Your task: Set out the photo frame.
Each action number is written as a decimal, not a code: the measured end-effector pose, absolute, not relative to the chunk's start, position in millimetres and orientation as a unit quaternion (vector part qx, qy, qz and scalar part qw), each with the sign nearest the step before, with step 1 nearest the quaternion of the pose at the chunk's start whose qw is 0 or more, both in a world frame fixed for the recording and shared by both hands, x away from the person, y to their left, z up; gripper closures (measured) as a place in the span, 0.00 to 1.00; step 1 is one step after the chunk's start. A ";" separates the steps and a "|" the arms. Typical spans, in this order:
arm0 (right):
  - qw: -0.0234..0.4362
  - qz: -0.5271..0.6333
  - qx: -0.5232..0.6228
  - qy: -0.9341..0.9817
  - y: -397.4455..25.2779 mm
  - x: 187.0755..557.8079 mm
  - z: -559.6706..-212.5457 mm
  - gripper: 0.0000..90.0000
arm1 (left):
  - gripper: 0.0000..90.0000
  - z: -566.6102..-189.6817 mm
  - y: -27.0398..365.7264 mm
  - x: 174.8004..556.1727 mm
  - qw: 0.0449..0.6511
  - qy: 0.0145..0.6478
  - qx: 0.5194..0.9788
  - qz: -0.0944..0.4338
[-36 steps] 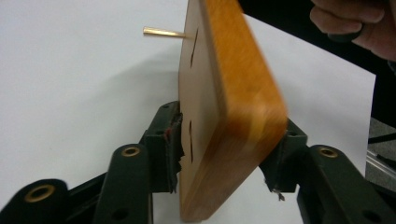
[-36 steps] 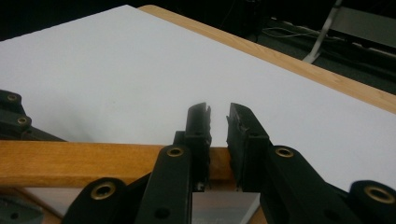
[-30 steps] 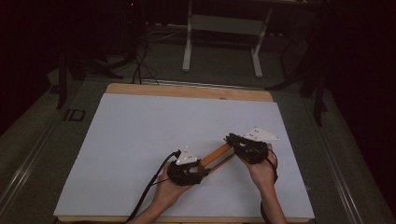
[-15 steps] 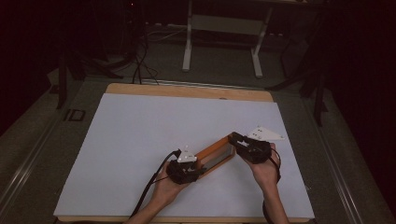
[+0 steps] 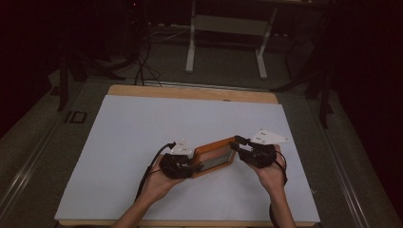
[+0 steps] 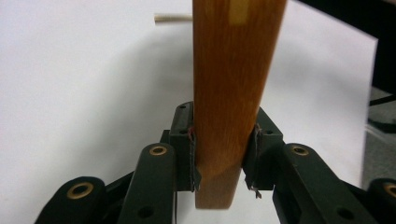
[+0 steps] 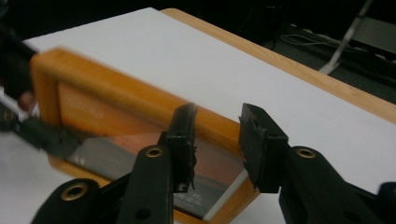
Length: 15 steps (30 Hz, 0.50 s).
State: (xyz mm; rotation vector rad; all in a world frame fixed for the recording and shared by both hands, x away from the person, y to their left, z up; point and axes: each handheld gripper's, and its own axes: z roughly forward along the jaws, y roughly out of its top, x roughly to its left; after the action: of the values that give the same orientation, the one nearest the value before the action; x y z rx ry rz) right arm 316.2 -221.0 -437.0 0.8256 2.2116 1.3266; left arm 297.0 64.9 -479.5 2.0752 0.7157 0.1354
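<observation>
A wooden picture frame [image 5: 214,156] with an orange-brown rim and dark glass is held just above the white sheet [image 5: 157,123], between the two grippers. My left gripper [image 5: 195,167] is shut on its left end; in the left gripper view the rail [image 6: 233,93] stands pinched between the pads of that gripper [image 6: 223,154]. My right gripper [image 5: 239,146] holds the right end. In the right gripper view the frame [image 7: 116,93] runs off to the left, with its side rail between the jaws of that gripper [image 7: 218,135], one jaw over the glass face and one behind.
The white sheet covers a wooden table whose bare edge [image 5: 190,92] shows at the back. A black cable [image 5: 151,168] trails from the left gripper toward the front edge. Metal stand legs [image 5: 191,47] and cables lie on the dark floor beyond.
The frame has swung from a steeper diagonal to a flatter line. The right gripper came slightly toward me and lower with its end; the left gripper stayed nearly in place.
</observation>
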 end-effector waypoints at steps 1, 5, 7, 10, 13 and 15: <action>0.215 0.478 0.291 0.801 -220.1 315.7 -436.3 0.70 | 0.77 -476.1 68.3 297.8 0.458 0.288 0.839 0.052; 0.202 0.478 0.273 0.810 -215.9 314.2 -434.7 0.65 | 0.77 -464.6 83.0 300.8 0.485 0.286 0.825 0.042; 0.191 0.486 0.265 0.811 -214.8 314.0 -434.4 0.63 | 0.77 -459.6 89.7 301.8 0.497 0.284 0.819 0.041; 0.177 0.497 0.251 0.812 -213.1 313.4 -433.6 0.60 | 0.77 -453.2 97.5 302.4 0.514 0.276 0.812 0.037; 0.165 0.505 0.242 0.812 -210.0 313.1 -432.9 0.56 | 0.77 -447.7 99.8 300.6 0.517 0.265 0.813 0.046; 0.158 0.508 0.234 0.814 -206.9 313.5 -432.9 0.53 | 0.77 -445.9 98.7 299.2 0.516 0.257 0.815 0.051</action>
State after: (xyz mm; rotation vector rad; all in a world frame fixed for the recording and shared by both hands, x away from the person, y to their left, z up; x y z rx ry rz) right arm 313.5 -206.9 -432.9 0.6684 2.3291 1.4523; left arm 299.2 98.7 -445.9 1.9582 0.6180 0.1214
